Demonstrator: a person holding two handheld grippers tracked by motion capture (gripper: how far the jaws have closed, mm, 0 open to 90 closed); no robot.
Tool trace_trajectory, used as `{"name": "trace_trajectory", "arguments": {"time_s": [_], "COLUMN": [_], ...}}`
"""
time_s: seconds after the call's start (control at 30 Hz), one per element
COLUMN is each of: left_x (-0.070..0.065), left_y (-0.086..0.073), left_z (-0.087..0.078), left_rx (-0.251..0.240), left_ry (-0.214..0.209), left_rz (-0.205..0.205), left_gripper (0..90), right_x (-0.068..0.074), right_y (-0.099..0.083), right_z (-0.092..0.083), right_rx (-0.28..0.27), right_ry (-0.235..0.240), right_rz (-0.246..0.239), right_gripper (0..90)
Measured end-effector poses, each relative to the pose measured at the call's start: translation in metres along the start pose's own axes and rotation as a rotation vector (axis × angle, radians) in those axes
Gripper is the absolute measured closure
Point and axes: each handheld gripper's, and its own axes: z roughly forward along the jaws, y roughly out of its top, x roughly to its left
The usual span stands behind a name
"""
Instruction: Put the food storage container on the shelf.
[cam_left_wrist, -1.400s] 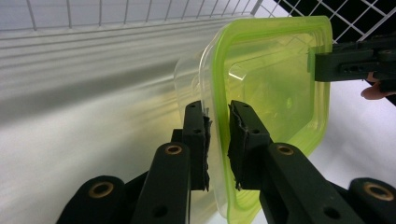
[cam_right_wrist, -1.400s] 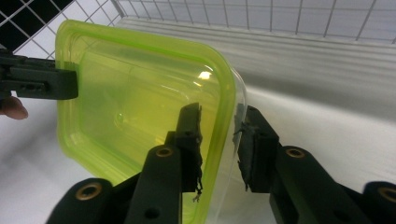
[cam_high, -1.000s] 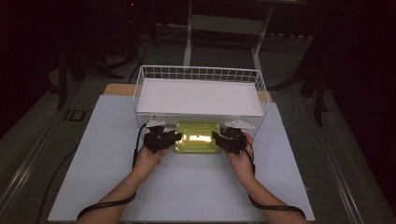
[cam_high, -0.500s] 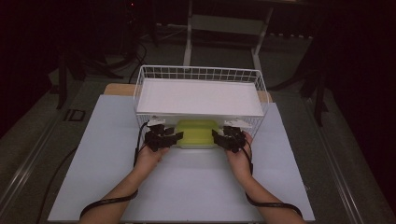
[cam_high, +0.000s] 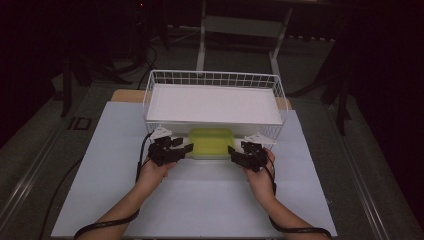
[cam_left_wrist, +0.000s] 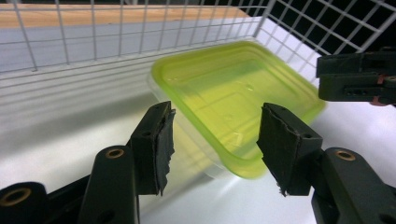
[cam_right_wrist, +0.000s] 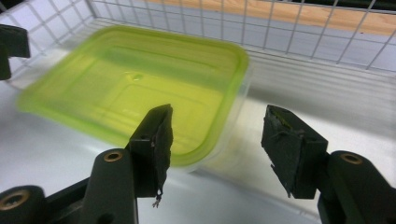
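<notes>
High view: rounded translucent green-lidded box under wire rack; both grippers' jaws open.

The white shelf board of the white wire rack is hiding the far half of the clear lime-lidded plastic food box in the high view.

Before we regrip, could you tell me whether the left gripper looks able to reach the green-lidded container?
Probably yes: the left gripper sits open beside the container, nothing between them.

Dark room; grey floor; metal table legs behind.
</notes>
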Motion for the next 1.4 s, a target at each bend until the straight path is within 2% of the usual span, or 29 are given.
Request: {"name": "trace_trajectory", "arguments": {"time_s": [0.1, 0.17, 0.23, 0.33, 0.4, 0.43, 0.47, 0.53, 0.6, 0.67, 0.7, 0.73, 0.77, 0.8, 0.83, 0.9, 0.97, 1.07, 1.17, 1.4], "left_x": [-0.005, -0.009, -0.014, -0.017, -0.018, -0.017, -0.016, -0.016, -0.017, -0.017, -0.019, -0.021, -0.021, -0.024, -0.026, -0.03, -0.034, -0.039, -0.043, -0.045], "left_y": [-0.001, -0.002, -0.003, -0.006, -0.01, -0.012, -0.015, -0.02, -0.025, -0.029, -0.031, -0.033, -0.033, -0.036, -0.037, -0.037, -0.038, -0.041, -0.047, -0.056], "left_z": [-0.007, -0.012, -0.015, -0.021, -0.025, -0.027, -0.029, -0.032, -0.035, -0.036, -0.035, -0.035, -0.035, -0.036, -0.037, -0.038, -0.042, -0.047, -0.05, -0.048], "left_rx": [-0.008, -0.008, -0.006, -0.007, -0.017, -0.016, -0.017, -0.014, -0.027, -0.008, 0.001, 0.003, 0.003, -0.01, -0.019, -0.007, 0.0, 0.005, 0.005, -0.007], "left_ry": [-0.02, -0.032, -0.035, -0.053, -0.074, -0.102, -0.14, -0.152, -0.163, -0.182, -0.18, -0.179, -0.179, -0.175, -0.184, -0.179, -0.16, -0.154, -0.123, -0.091], "left_rz": [-0.006, 0.004, 0.02, 0.005, -0.015, -0.011, -0.003, 0.004, 0.007, -0.002, 0.001, 0.021, 0.021, 0.043, 0.044, 0.057, 0.084, 0.101, 0.133, 0.161], "left_gripper": [45.5, 45.5, 45.5, 45.3, 42.0, 40.4, 33.9, 31.2, 30.0, 23.7, 22.1, 17.9, 14.9, 14.3, 11.1, 1.7, 1.6, 1.6, 1.6, 1.6], "right_x": [0.006, 0.011, 0.015, 0.019, 0.021, 0.022, 0.022, 0.024, 0.026, 0.029, 0.03, 0.032, 0.034, 0.035, 0.036, 0.039, 0.042, 0.046, 0.048, 0.046], "right_y": [-0.001, -0.003, -0.004, -0.006, -0.007, -0.008, -0.009, -0.01, -0.011, -0.013, -0.014, -0.015, -0.017, -0.018, -0.019, -0.021, -0.024, -0.027, -0.027, -0.024], "right_z": [-0.006, -0.009, -0.011, -0.013, -0.014, -0.013, -0.013, -0.013, -0.013, -0.013, -0.012, -0.011, -0.01, -0.009, -0.008, -0.005, -0.002, 0.004, 0.01, 0.025], "right_rx": [0.011, 0.017, 0.025, 0.025, 0.031, 0.033, 0.038, 0.054, 0.055, 0.065, 0.066, 0.067, 0.073, 0.073, 0.075, 0.08, 0.089, 0.107, 0.113, 0.114], "right_ry": [0.027, 0.045, 0.059, 0.087, 0.104, 0.11, 0.124, 0.14, 0.156, 0.168, 0.175, 0.18, 0.171, 0.174, 0.176, 0.18, 0.181, 0.19, 0.19, 0.172], "right_rz": [-0.002, -0.011, -0.024, -0.025, -0.044, -0.048, -0.046, -0.05, -0.053, -0.051, -0.051, -0.059, -0.077, -0.079, -0.086, -0.099, -0.112, -0.114, -0.114, -0.096], "right_gripper": [43.6, 45.2, 49.3, 62.5, 71.1, 76.9, 81.2, 89.6, 89.8, 89.8, 89.8, 89.8, 89.8, 89.8, 89.8, 89.8, 89.9, 89.9, 89.9, 89.9]}}
